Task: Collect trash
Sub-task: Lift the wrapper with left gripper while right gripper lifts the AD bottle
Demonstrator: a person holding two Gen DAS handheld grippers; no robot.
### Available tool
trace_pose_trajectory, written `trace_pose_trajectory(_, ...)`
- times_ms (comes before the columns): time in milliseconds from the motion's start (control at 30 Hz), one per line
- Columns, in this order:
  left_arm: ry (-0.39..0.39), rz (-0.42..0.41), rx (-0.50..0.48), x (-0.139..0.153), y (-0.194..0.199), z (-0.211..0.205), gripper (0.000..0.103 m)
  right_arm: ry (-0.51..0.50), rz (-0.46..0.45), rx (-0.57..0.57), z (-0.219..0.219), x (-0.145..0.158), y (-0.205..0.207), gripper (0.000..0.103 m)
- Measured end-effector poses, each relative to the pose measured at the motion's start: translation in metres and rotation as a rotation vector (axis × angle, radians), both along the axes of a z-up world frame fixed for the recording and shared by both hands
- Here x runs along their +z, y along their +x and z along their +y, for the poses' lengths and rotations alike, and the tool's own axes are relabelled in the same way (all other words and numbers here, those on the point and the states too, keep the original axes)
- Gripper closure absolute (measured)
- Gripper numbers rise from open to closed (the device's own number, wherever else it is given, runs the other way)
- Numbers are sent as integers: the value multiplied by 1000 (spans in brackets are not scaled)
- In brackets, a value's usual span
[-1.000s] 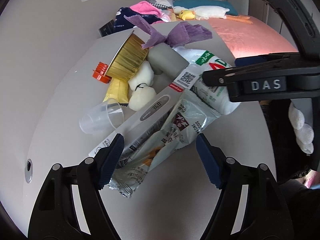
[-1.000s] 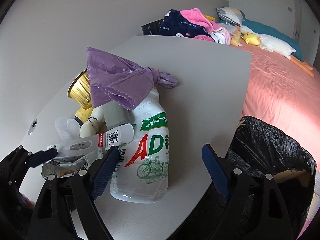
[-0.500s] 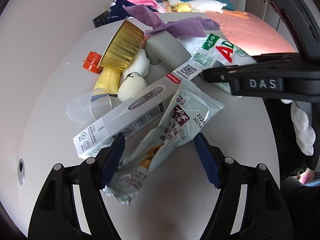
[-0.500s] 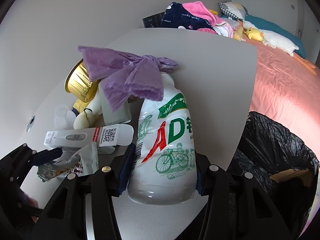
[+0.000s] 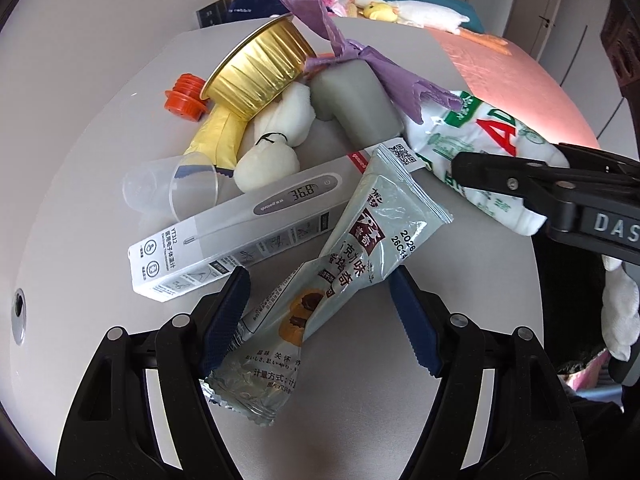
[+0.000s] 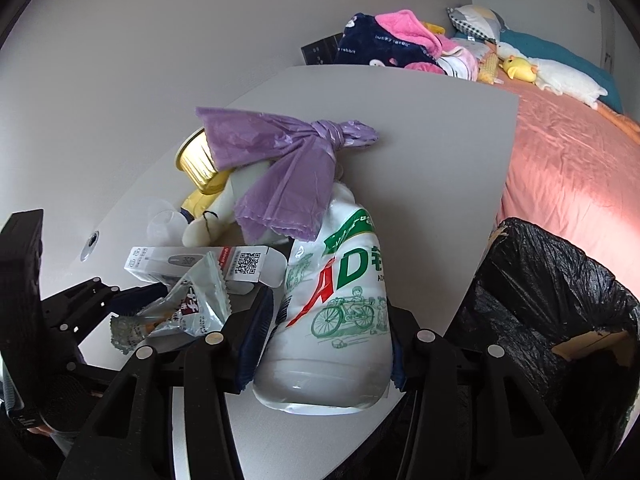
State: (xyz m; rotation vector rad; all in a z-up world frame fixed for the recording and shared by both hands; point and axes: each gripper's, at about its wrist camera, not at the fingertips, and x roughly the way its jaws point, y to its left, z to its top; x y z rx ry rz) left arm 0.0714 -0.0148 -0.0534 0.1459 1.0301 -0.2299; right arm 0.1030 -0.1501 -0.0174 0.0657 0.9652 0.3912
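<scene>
A heap of trash lies on a grey table [image 5: 100,92]. My right gripper [image 6: 324,340] is shut on a white AD milk bottle [image 6: 336,304], which also shows in the left wrist view [image 5: 480,148]. A purple knotted bag [image 6: 296,160] drapes over the bottle's neck. My left gripper [image 5: 320,316] is open, its fingers either side of a grey-green snack wrapper [image 5: 344,264] that lies flat. A white thermometer box [image 5: 240,224] lies just left of the wrapper. A black-lined trash bin [image 6: 552,300] stands right of the table.
Further back lie a gold foil cup [image 5: 256,68], an orange cap [image 5: 184,96], a clear plastic cup [image 5: 176,188], a white plush [image 5: 276,140] and a grey cylinder [image 5: 356,100]. A pink bed [image 6: 572,160] with clothes and toys lies beyond the table.
My right gripper closed on the AD bottle and lifted its base slightly. My left gripper moved forward so its open fingers now flank the snack wrapper.
</scene>
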Motion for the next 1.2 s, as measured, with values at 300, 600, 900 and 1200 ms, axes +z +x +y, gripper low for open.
trace_pose_trajectory(300, -115, -21, 49, 3, -16, 9, 85, 53, -52, 39, -1, 18, -19, 54)
trace_pose_trajectory(600, -151, -69, 26, 26, -40, 7, 85, 69, -102, 25, -11, 40, -37, 54)
trace_pose_trajectory(900, -193, -96, -19, 45, -44, -21, 85, 65, -160, -11, -37, 60, -60, 54)
trace_pose_trajectory(1200, -223, -111, -86, 57, -40, -56, 85, 49, -189, -86, -74, 67, -74, 54)
